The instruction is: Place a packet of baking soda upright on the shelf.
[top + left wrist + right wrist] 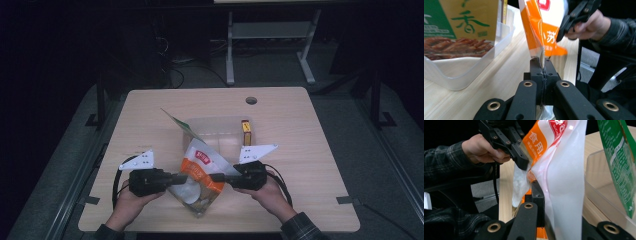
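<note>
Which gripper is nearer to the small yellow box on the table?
Right. The right gripper is just below the yellow box; the left gripper is further, across the orange bag.

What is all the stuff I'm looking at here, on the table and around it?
Snack bag: one, orange and white, held up at the table's near middle.
Clear plastic bin: one, transparent, table centre.
Green packet: one, green and yellow, leaning in the bin.
Small box: one, yellow and red, right of the bin.
Table: one, light wood.
Left gripper: black, fingers shut on the bag.
Right gripper: black, shut on the bag.
</note>
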`<state>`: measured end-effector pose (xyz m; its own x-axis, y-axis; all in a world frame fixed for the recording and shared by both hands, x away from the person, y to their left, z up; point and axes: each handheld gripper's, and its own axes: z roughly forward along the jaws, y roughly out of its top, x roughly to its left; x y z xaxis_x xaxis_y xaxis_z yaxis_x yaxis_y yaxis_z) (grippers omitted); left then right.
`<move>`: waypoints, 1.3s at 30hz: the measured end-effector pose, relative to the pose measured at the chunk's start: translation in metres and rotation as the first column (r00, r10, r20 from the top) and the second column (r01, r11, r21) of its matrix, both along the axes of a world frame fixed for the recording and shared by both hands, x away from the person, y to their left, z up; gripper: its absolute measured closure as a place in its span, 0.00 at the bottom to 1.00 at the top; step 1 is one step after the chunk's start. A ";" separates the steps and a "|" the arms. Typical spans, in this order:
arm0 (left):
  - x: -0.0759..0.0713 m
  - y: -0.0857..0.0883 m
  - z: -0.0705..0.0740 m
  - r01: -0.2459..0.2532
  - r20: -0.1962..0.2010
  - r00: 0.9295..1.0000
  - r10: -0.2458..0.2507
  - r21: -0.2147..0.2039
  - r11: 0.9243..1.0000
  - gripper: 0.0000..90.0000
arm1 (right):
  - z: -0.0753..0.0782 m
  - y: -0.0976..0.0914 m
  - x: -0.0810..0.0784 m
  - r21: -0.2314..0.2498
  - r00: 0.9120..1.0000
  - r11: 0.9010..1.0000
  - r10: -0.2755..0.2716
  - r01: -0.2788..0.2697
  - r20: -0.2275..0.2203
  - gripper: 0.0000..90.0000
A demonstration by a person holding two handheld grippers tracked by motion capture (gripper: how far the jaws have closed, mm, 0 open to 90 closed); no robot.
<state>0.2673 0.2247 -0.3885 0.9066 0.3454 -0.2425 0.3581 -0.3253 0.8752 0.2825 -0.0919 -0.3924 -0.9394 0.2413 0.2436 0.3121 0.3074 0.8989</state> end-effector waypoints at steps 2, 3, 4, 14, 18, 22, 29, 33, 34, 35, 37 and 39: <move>0.001 -0.001 0.000 0.004 0.017 1.000 -0.004 0.004 1.000 0.99 | 0.003 -0.002 -0.002 -0.012 1.000 1.000 0.005 -0.004 0.021 1.00; 0.001 -0.002 0.000 0.000 0.017 1.000 0.000 0.002 1.000 0.99 | 0.005 -0.002 -0.003 -0.020 0.999 1.000 0.005 -0.004 0.033 1.00; 0.001 -0.003 -0.001 -0.001 0.021 1.000 0.001 0.007 1.000 0.98 | 0.006 -0.003 -0.004 -0.031 0.999 1.000 0.008 -0.006 0.047 1.00; 0.000 -0.012 -0.005 0.003 0.045 0.999 -0.007 0.079 0.997 0.65 | 0.013 -0.015 -0.014 -0.089 0.993 0.996 0.021 -0.011 0.113 1.00; 0.002 -0.007 -0.008 -0.018 0.058 0.998 0.012 0.092 0.996 0.55 | 0.017 -0.027 -0.019 -0.113 0.992 0.993 0.003 0.012 0.129 1.00; 0.006 0.001 -0.014 -0.040 0.059 0.998 0.034 0.103 0.994 0.49 | 0.020 -0.042 -0.021 -0.126 0.989 0.991 -0.034 0.052 0.141 1.00; 0.018 0.015 -0.029 -0.073 0.032 0.997 0.069 0.122 0.990 0.41 | 0.027 -0.063 -0.017 -0.120 0.983 0.987 -0.091 0.111 0.159 1.00; 0.022 0.017 -0.033 -0.085 0.034 0.996 0.081 0.167 0.982 0.39 | 0.030 -0.072 -0.014 -0.121 0.979 0.983 -0.118 0.139 0.165 1.00; 0.022 0.017 -0.034 -0.088 0.036 0.996 0.083 0.173 0.981 0.39 | 0.031 -0.074 -0.014 -0.120 0.978 0.982 -0.124 0.145 0.169 1.00; 0.022 0.017 -0.035 -0.086 0.039 0.996 0.080 0.177 0.981 0.39 | 0.032 -0.076 -0.014 -0.119 0.978 0.981 -0.130 0.150 0.165 1.00; 0.022 0.016 -0.037 -0.083 0.034 0.996 0.078 0.183 0.980 0.39 | 0.034 -0.079 -0.013 -0.118 0.976 0.980 -0.138 0.160 0.170 1.00; 0.022 0.015 -0.039 -0.079 0.033 0.997 0.074 0.197 0.977 0.38 | 0.036 -0.082 -0.013 -0.123 0.973 0.978 -0.145 0.169 0.180 1.00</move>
